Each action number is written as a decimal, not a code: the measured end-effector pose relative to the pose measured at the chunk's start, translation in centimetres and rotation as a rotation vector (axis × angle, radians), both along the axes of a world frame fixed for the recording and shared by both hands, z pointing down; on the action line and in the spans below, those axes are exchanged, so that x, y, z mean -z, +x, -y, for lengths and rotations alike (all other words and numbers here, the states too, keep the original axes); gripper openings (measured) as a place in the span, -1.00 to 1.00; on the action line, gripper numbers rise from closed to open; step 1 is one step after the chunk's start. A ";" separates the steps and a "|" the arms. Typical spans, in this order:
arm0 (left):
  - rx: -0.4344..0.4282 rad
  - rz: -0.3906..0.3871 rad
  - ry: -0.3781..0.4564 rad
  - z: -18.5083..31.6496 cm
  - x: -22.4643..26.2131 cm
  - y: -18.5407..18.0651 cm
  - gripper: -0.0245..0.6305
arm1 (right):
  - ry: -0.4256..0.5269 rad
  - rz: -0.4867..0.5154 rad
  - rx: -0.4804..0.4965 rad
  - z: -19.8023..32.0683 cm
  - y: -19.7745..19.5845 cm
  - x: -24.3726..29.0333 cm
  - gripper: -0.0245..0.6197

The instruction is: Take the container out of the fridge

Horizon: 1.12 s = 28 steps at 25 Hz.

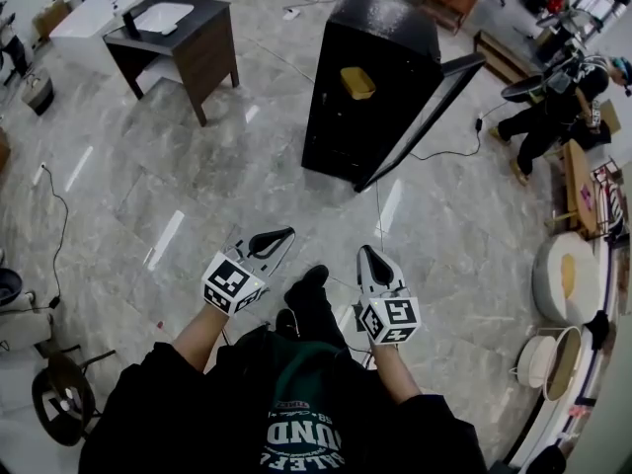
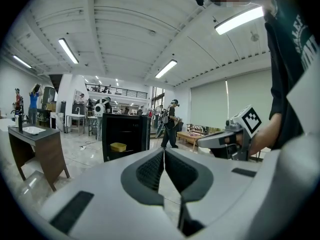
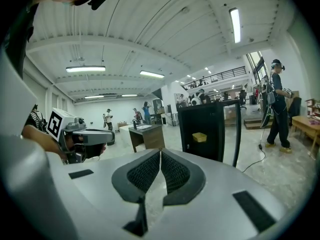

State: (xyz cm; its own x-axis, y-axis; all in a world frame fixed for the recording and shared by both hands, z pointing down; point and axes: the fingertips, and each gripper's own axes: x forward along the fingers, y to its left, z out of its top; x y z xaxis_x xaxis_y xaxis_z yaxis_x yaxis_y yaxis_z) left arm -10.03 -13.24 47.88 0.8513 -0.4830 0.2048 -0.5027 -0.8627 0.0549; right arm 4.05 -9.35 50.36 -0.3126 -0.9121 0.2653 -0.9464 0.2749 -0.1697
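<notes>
Left gripper (image 1: 286,234) and right gripper (image 1: 368,252) (fingers (image 2: 150,169) pressed together) face wide floor (image 1: 247,166) before the open-doored fridge (image 1: 387,38).

Left tool (image 1: 284,235) and right tool (image 1: 368,255) side by side over the floor (image 1: 197,186). Well ahead of both: black fridge (image 1: 380,38), door (image 1: 427,118) open, yellow container (image 1: 357,83) inside.

Black top (image 1: 188,408), green lettered chest panel (image 1: 301,425), black shoes (image 1: 308,286). Left hand-held gripper (image 1: 283,235) and right hand-held gripper (image 1: 369,254): grey shells, black pads, black-and-white marker cubes (image 1: 233,284).
</notes>
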 end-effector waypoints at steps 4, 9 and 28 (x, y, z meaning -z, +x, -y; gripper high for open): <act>0.005 0.005 0.004 2.2 -0.2 0.4 -0.88 | 0.004 0.013 0.005 2.1 0.1 -0.5 -0.81; 0.009 0.011 0.002 5.0 -0.3 0.6 -0.88 | -0.003 0.023 0.011 5.1 0.3 -1.0 -0.81; -0.034 0.047 -0.009 22.2 0.1 6.9 -0.88 | -0.024 0.031 -0.004 21.7 5.4 -0.9 -0.81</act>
State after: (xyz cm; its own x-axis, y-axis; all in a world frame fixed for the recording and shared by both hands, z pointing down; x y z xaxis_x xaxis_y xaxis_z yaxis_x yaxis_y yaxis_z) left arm -3.10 -35.46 47.75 0.8564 -0.4524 0.2489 -0.4757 -0.8787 0.0396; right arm 9.44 -31.01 51.29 -0.3171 -0.9069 0.2773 -0.9418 0.2665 -0.2051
